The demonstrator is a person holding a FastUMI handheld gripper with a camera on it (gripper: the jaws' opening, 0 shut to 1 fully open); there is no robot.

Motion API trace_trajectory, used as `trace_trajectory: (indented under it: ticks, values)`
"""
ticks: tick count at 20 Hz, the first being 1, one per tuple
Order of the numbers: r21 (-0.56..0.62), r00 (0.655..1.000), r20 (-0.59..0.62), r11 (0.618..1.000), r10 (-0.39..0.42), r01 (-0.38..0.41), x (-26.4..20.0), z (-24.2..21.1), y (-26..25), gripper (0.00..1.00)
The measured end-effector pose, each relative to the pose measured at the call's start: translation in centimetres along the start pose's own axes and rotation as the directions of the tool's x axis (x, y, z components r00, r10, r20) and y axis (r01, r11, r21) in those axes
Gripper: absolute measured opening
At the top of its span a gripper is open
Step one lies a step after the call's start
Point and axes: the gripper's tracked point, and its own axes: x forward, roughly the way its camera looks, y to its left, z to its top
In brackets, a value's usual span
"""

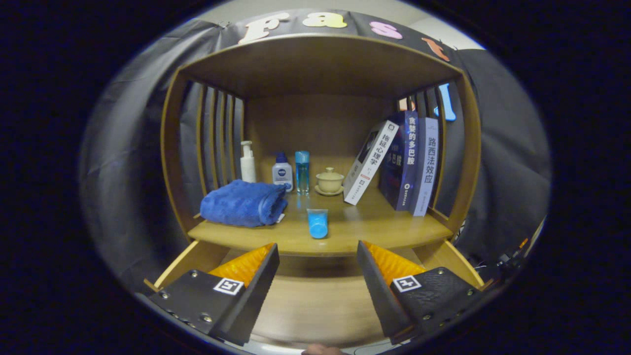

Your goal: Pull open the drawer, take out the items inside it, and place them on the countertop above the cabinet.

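The gripper [318, 276] hangs spread wide and empty above the pulled-out drawer [315, 305]; a blue cup [318, 223] lies on the countertop [345, 229] just beyond its fingers

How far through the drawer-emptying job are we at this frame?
Done: the drawer is pulled open below the countertop, and the part of its floor seen between the fingers is bare. The blue cup lies on its side near the countertop's front edge, beside the blue towel. In hand: nothing; the gripper is open over the drawer. Left: possibly nothing, though the drawer's corners are hidden.
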Motion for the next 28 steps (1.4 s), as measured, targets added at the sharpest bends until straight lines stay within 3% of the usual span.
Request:
trace_trajectory:
  ticks: [7,12,21,28]
  values:
    - [-0.046,0.994,0.105,0.999,-0.004,0.008,-8.7,-0.8,-0.6,0.94]
    - [-0.017,0.992,0.123,1.000,-0.015,0.017,-12.7,-5.1,-0.9,0.94]
    - [0.083,0.998,0.014,0.995,-0.055,0.053,-12.8,-15.0,-3.0,0.94]
    - [0.103,0.999,0.016,0.994,-0.029,0.028,-11.2,-15.5,-2.4,0.95]
